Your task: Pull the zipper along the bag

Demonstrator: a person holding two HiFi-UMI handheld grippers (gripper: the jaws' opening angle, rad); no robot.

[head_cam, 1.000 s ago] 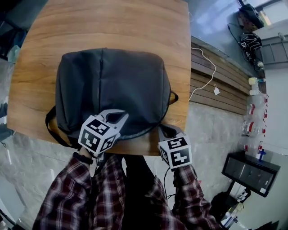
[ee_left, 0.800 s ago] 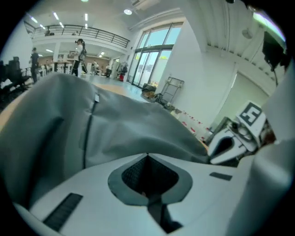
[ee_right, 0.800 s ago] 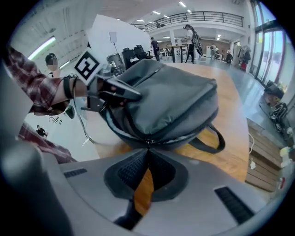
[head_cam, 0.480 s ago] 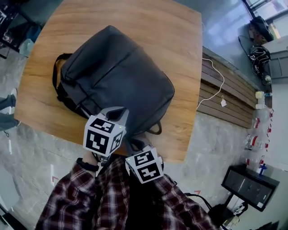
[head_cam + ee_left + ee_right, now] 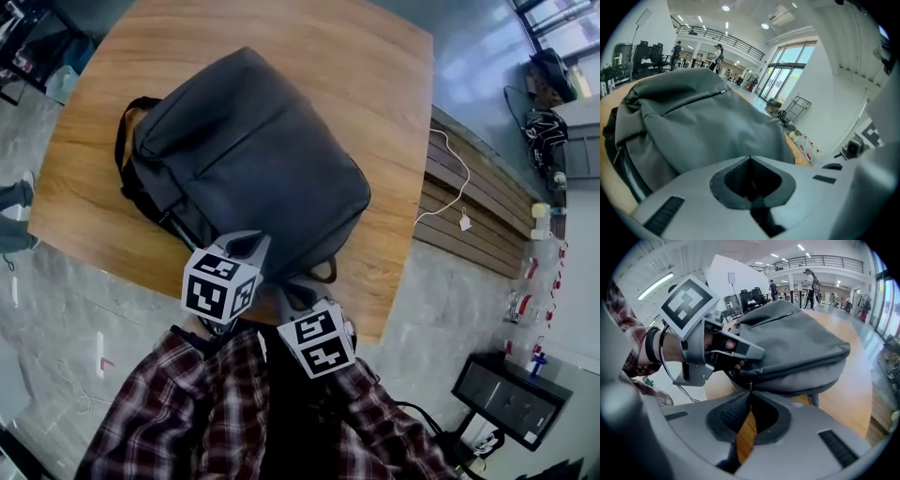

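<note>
1. Lying at an angle on a light brown wooden worktop (image 5: 375,75) is a dark grey fabric backpack (image 5: 253,159), its near end at the worktop's front edge.
2. The left hand-held gripper (image 5: 248,246) has its jaws closed together, tips pressed against the backpack's near side; whether fabric is pinched is unclear.
3. Just beside it, the right hand-held gripper (image 5: 295,291) is closed on a thin metal zipper pull (image 5: 750,386) at the backpack's lower seam.

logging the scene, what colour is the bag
Dark grey bag, seen best in the head view.
</note>
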